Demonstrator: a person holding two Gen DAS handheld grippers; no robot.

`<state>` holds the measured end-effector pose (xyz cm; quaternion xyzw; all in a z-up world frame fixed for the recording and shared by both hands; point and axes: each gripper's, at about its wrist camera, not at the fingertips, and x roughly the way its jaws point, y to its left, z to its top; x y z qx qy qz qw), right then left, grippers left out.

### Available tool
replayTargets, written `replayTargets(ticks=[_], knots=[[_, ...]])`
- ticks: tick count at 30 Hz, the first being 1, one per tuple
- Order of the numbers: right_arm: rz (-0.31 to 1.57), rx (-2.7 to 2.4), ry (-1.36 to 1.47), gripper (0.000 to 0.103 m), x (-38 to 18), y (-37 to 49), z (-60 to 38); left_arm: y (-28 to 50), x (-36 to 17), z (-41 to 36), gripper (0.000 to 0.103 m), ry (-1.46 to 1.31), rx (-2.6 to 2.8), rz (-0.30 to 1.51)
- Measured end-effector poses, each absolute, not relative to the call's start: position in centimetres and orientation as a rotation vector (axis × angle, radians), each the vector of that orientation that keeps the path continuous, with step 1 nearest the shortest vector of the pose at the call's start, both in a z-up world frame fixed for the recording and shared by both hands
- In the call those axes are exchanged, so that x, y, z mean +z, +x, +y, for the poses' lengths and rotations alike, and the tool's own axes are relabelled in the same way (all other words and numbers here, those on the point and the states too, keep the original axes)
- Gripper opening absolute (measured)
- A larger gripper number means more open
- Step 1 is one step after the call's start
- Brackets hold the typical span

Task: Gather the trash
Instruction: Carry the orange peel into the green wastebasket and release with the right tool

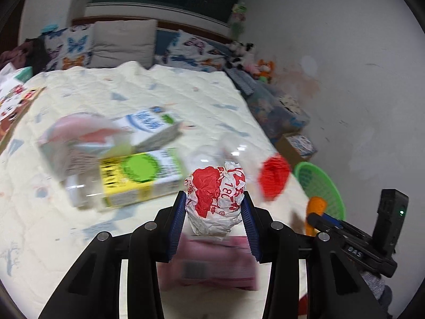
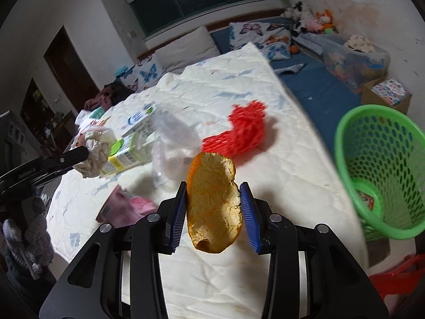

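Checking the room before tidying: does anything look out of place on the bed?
Yes. Litter lies scattered on the quilt: cartons, a red net, a clear bag and a pink packet, none in the green basket.

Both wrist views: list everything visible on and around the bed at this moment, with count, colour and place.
Crumpled paper wrapper: one, white with red print, between the left fingers.
Orange peel piece: one, orange with pale pith, between the right fingers.
Red foam fruit net: one, red, on the quilt.
Cardboard cartons: two, white with green and yellow, mid-quilt.
Clear plastic bag: one, transparent, beside the cartons.
Pink pack: one, pink, near quilt edge.
Green perforated plastic basket: one, beside the bed.
Quilted bedspread: one, cream.
Left gripper: black, blue pads.
Right gripper: same.
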<state>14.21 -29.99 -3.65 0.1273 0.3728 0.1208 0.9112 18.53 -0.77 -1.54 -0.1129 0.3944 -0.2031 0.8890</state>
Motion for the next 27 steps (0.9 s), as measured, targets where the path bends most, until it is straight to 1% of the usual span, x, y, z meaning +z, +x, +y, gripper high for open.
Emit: replayTargets(ticks=[8, 17, 19, 23, 27], knots=[[0.747, 0.09, 0.294, 0.04, -3.9, 13.5, -37.3, 19.7, -0.8, -8.4, 0.04, -0.19, -0.565, 0.855], [0.786, -0.107, 0.323, 0.04, -6.5, 13.3, -46.8, 20.7, -0.1, -16.4, 0.041, -0.116, -0.675, 0.883], [0.798, -0.128, 0.336, 0.042, -7.2, 13.4, -48.1, 21.1, 0.0, -18.0, 0.041, -0.103, -0.694, 0.888], [0.804, -0.162, 0.36, 0.043, -8.2, 13.4, -49.8, 21.4, -0.1, -20.5, 0.041, -0.079, -0.726, 0.9], [0.802, -0.183, 0.376, 0.049, -8.8, 13.2, -50.6, 21.8, -0.4, -23.1, 0.041, -0.041, -0.753, 0.915]])
